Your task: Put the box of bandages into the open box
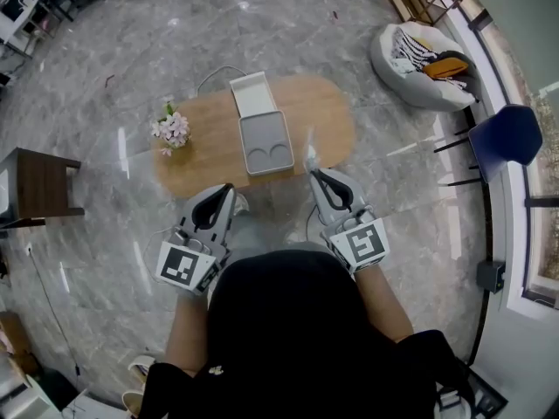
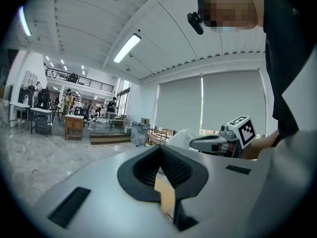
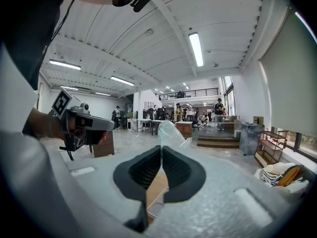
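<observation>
The open box (image 1: 265, 143) lies on an oval wooden table (image 1: 325, 112): a grey tray with two round hollows, its white lid (image 1: 251, 93) folded back behind it. I cannot pick out a box of bandages in any view. Both grippers hover short of the table's near edge, close to the person's body. My left gripper (image 1: 229, 188) (image 2: 159, 148) is shut, with nothing between its pads. My right gripper (image 1: 313, 175) (image 3: 161, 148) is shut on a thin piece of clear plastic (image 3: 171, 132), which sticks up past its tips.
A small pot of pale flowers (image 1: 172, 129) stands at the table's left end. A dark wooden stool (image 1: 39, 186) is at the far left. A white beanbag (image 1: 419, 59) and a blue chair (image 1: 507, 136) stand at the right. The floor is polished grey stone.
</observation>
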A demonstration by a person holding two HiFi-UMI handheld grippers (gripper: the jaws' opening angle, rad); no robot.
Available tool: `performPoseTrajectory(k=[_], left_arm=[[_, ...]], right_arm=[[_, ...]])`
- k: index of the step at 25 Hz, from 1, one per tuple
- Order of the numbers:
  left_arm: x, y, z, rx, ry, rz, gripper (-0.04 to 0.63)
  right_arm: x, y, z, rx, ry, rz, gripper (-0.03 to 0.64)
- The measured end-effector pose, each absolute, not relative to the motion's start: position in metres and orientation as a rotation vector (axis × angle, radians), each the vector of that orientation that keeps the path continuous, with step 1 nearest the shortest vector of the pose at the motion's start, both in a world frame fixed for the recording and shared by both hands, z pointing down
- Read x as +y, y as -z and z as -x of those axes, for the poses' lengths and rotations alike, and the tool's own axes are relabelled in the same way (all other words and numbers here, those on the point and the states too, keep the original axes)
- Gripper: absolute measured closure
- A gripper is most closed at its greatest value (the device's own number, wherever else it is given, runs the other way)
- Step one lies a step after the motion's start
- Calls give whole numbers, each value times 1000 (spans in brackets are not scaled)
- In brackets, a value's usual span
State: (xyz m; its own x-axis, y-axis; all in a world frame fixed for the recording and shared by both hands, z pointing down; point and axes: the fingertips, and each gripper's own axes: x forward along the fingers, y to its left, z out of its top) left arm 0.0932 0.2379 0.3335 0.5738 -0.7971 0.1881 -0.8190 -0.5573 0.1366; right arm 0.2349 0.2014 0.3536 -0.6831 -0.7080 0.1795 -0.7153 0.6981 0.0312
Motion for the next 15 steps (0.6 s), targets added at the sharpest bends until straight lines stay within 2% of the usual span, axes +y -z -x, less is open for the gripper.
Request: performPoseTrajectory(k=[15], left_arm=[[114, -355, 12, -1194, -98, -2591, 583]], right_arm=[[104, -373, -126, -2594, -111, -1202, 611]])
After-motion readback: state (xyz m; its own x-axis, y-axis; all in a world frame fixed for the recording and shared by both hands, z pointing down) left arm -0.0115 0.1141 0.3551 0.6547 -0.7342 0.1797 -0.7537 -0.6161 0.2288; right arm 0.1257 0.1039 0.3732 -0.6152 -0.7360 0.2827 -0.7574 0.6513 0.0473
